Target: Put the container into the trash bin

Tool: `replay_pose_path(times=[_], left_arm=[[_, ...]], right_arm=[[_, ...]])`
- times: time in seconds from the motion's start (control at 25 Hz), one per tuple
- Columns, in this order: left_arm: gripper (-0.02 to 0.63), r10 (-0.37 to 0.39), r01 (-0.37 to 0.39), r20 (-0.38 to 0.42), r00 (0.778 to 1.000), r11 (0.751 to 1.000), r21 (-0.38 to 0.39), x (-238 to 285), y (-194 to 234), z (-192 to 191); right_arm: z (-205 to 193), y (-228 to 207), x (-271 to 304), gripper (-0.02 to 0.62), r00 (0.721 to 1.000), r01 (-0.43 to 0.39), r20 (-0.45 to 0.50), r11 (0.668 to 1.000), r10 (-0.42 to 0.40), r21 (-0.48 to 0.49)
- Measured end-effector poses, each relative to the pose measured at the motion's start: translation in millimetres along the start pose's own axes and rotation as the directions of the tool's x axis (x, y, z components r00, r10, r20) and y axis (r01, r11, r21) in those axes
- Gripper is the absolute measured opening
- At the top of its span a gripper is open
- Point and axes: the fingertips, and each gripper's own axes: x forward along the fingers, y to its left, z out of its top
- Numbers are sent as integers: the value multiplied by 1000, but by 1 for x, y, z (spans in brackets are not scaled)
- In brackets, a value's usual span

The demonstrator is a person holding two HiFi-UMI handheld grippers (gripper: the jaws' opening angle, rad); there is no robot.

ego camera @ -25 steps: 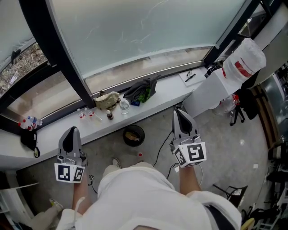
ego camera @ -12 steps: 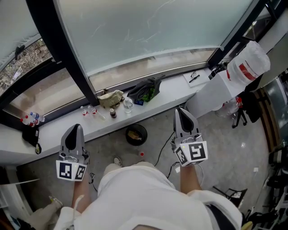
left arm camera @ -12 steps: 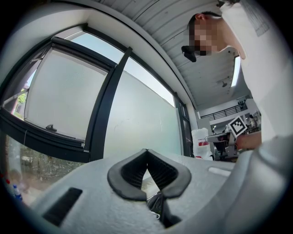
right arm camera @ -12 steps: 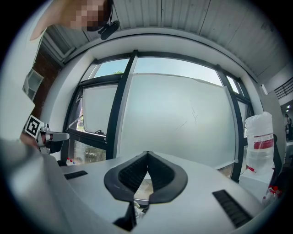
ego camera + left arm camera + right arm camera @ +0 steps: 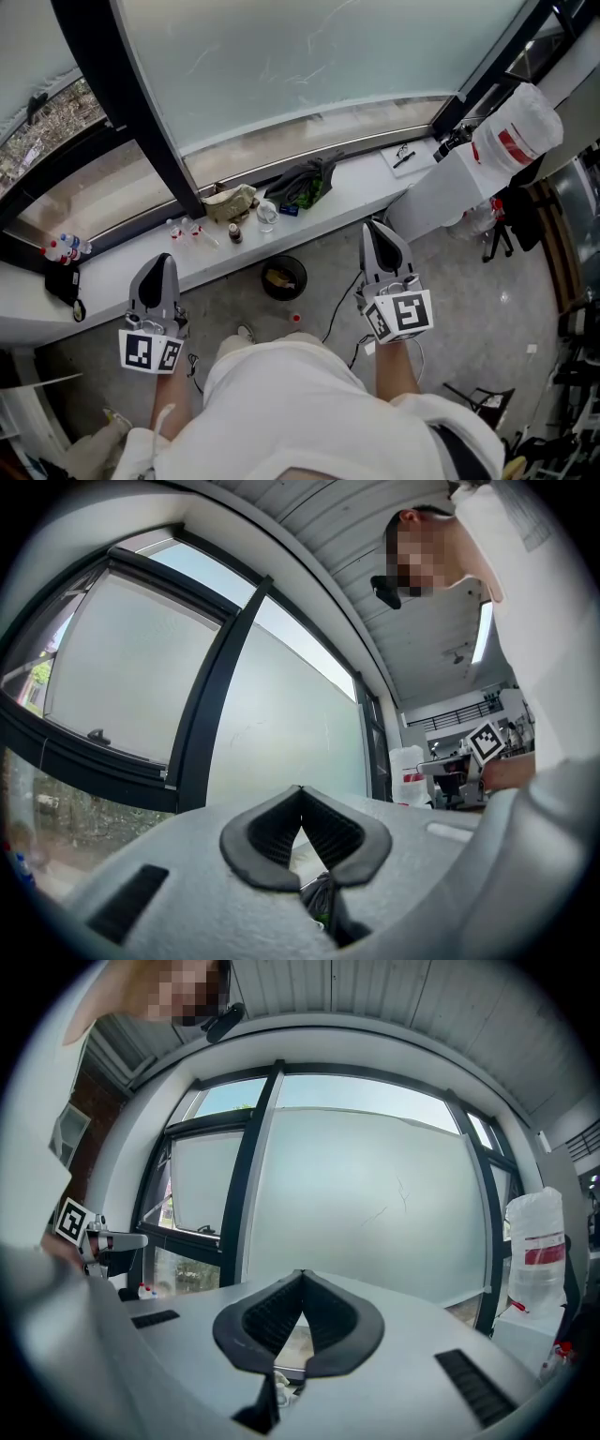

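A white window ledge (image 5: 347,202) runs under frosted glass, above a grey floor (image 5: 225,292) where one round black trash bin (image 5: 283,278) stands. One clear round container (image 5: 266,215) sits on the ledge between a tan pouch (image 5: 230,202) and a dark cloth (image 5: 302,183), with one small brown bottle (image 5: 235,234) near it. The left gripper (image 5: 159,264) and right gripper (image 5: 375,230) hang short of the ledge, jaws pressed together, empty.

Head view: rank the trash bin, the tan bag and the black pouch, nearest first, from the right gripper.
1. trash bin, floor, beside the right gripper
2. tan bag, mid-sill
3. black pouch, sill's far left
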Motion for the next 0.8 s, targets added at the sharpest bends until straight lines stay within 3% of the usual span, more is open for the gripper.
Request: replay_pose_path(times=[0.8], left_arm=[[15, -58, 59, 25, 998, 998, -29, 26, 9, -11]], right_arm=[[-4, -2, -1, 2, 997, 71, 0, 997, -71, -13]])
